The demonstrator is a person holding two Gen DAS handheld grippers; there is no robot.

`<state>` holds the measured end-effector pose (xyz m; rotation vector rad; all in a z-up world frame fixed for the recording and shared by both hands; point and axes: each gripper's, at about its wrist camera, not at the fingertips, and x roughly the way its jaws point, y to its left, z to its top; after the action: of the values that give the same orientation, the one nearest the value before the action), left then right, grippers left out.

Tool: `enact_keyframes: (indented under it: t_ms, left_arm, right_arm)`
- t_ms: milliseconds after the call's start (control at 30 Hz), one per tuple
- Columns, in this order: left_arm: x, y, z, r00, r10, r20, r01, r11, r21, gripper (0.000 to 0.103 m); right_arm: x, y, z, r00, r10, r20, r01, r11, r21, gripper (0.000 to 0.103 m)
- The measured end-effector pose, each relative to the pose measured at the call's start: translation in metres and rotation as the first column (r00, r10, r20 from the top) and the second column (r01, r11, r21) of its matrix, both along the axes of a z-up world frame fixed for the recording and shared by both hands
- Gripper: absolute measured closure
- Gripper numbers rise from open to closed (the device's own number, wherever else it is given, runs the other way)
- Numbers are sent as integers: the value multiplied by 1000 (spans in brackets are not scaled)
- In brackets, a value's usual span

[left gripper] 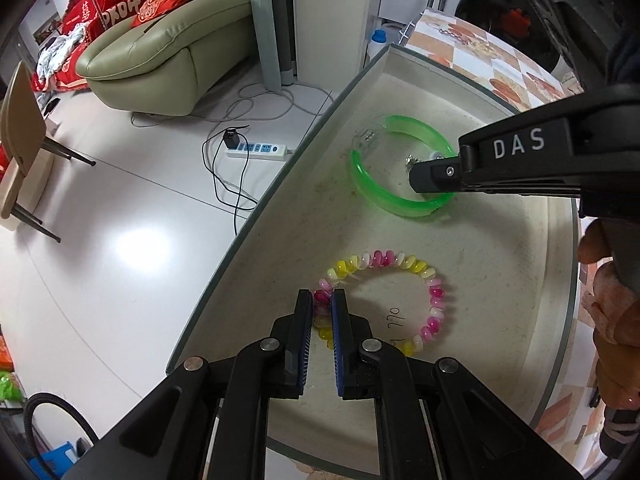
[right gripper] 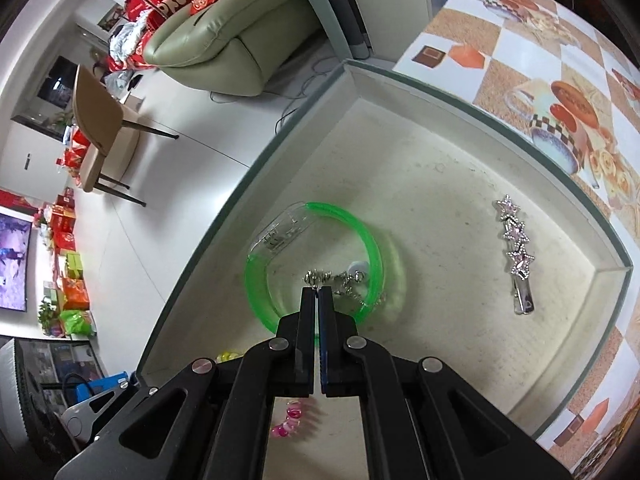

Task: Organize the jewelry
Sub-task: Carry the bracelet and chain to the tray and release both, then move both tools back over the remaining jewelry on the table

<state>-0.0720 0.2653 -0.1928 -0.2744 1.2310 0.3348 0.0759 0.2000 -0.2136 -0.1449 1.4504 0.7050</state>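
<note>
A shallow white box lid holds the jewelry. My left gripper is shut on the left side of a pink, yellow and white bead bracelet, which lies on the lid floor; a few of its beads show in the right wrist view. A green bangle lies farther in. My right gripper is over the bangle's inside, shut on a small silver chain piece. A silver star hair clip lies to the right.
The lid sits on a table with a patterned cloth at the floor-side edge. Below are a white floor, a power strip with cables, a green sofa and a tan chair.
</note>
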Motion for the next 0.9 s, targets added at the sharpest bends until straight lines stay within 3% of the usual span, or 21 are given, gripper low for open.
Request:
enact_keyframes:
  t_ms: [100,167,200,333,400,433,500,600,733,900]
  left_arm:
    - [1,-1,0,1000,0,-10,0,1000,13,89]
    - [1,-1,1,1000,-1,-15,1,1000,20,89]
    - [1,-1,2,1000,-3,-15,3,1000,27,89]
    - [1,-4,8,1000,-10,-6,11,999,52,88]
    - [2,-6,12,1000,-15,-1,15,998,61,39]
    - [1,-7,15,1000,-9,11,8,997,73,0]
    - [0,-13,25,998,-23,61,16,994,108,0]
    - [4,-20,28,998,-50,43,45,992,122,0]
    - [11,-33,39,995,-88,45,80,986,146,0]
    - [23,-62,58,984,-167,57,156,975,156,0]
  right_arm:
    - [4,-3,2,1000,-6,-12,7,1000,11,98]
    - [5,-5,5,1000,-14,-15,14,1000,25,77]
    - [5,-8,8,1000,-20,-12,20,999,37,71]
    - [4,-22,28,999,-48,3,47,994,94,66]
    - [3,-31,39,997,-74,13,72,991,117,61]
    - [1,-35,43,996,-85,18,82,989,124,58]
    - [0,-49,54,993,-111,28,106,984,142,56]
    - [-4,-74,68,987,-156,46,147,977,153,47]
    - [-10,-122,81,963,-267,46,256,952,166,22]
    - [-19,-186,88,921,-388,45,379,915,139,15]
